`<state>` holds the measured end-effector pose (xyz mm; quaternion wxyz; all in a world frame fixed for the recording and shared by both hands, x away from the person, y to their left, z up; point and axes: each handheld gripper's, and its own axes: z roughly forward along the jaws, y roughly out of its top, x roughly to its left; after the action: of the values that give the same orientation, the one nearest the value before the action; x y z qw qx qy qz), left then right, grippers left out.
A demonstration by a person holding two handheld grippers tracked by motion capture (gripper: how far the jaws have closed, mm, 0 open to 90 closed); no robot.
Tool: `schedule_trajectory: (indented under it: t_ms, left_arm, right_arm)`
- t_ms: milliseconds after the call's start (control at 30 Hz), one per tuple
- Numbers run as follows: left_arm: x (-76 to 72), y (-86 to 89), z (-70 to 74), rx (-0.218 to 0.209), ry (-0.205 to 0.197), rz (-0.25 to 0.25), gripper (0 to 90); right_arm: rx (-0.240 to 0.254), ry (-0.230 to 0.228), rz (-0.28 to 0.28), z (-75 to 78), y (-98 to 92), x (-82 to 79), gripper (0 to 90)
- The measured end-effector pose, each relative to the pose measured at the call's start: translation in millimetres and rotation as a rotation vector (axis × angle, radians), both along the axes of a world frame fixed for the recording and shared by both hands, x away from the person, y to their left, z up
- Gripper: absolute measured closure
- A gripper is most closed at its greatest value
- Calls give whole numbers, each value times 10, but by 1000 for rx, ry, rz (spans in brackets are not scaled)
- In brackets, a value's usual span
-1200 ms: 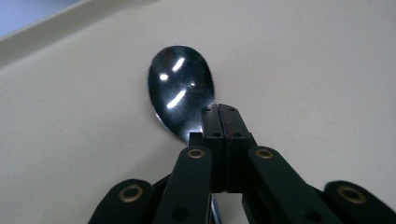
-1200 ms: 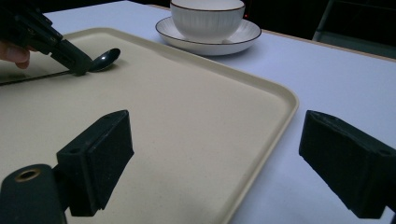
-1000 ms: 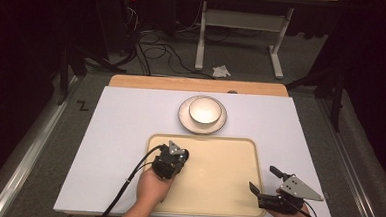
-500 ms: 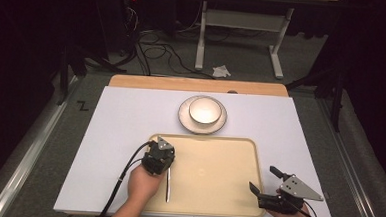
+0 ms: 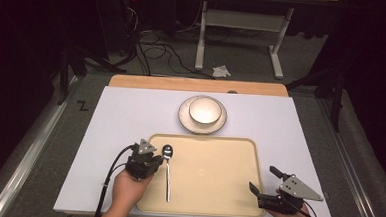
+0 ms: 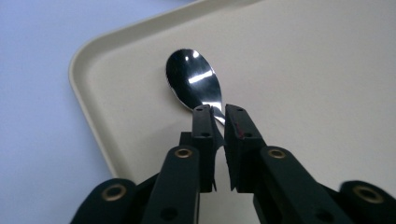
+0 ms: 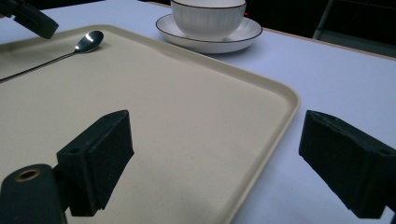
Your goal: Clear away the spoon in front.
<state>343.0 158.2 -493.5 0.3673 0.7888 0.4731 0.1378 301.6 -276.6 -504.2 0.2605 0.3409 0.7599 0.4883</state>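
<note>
The spoon (image 5: 167,167) lies flat on the left part of the cream tray (image 5: 212,189), bowl end at the far side, handle running toward the near edge. In the left gripper view the spoon (image 6: 194,81) shows its polished bowl close to the tray's rounded far-left corner (image 6: 88,93).

The left gripper (image 5: 143,161), held in the person's left hand (image 5: 129,188), sits over the tray's left rim just beside the spoon. Its jaws stand nearly closed, with a narrow gap; the spoon's neck passes between the tips. Whether the pads actually press on the metal cannot be determined. A black cable trails from it toward the near edge.

The right gripper (image 5: 267,185) rests at the tray's near-right corner, jaws spread wide and holding nothing. In the right gripper view (image 7: 215,163) one jaw lies over the tray and the other over the table beyond the tray's rim.

The tray sits on a white table surface (image 5: 120,114) with a wooden strip (image 5: 197,84) along the far edge. Beyond the tray's far edge, a white bowl (image 5: 204,110) stands on a saucer (image 5: 184,117); its contents cannot be determined.

The room behind is dark. A grey floor carries black cables (image 5: 154,51), a white table frame (image 5: 240,26) and a crumpled white scrap (image 5: 221,70).
</note>
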Motion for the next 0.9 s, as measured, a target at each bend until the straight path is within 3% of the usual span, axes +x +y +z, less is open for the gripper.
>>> schedule_trajectory:
  t_ms: [167,233,267,367,467,700,800,833,900]
  left_arm:
    - [-251,-73,34,2,-17,-84,804]
    - [-368,-162,32,-7,-21,-129,839]
    - [-426,-217,24,-1,-17,-161,884]
    - [-560,-386,-53,30,9,-244,898]
    - [-590,-433,-103,67,25,-253,899]
    - [-585,-342,-143,72,64,-244,900]
    - [-583,-328,-146,60,62,-246,900]
    - [-586,-320,-135,42,45,-253,838]
    - [-584,-293,-97,3,14,-252,795]
  right_arm:
    - [-7,-6,2,-1,4,4,106]
    - [-7,-3,-1,0,10,0,106]
    - [-8,-7,4,1,13,0,106]
    - [-10,-5,0,2,14,-4,107]
    - [-7,-6,-4,7,11,-10,106]
    - [-4,-4,-5,4,-4,-4,106]
    - [-4,-2,-4,3,2,-7,106]
    - [-6,-5,-1,4,2,-6,107]
    - [-5,-6,-1,6,3,-7,106]
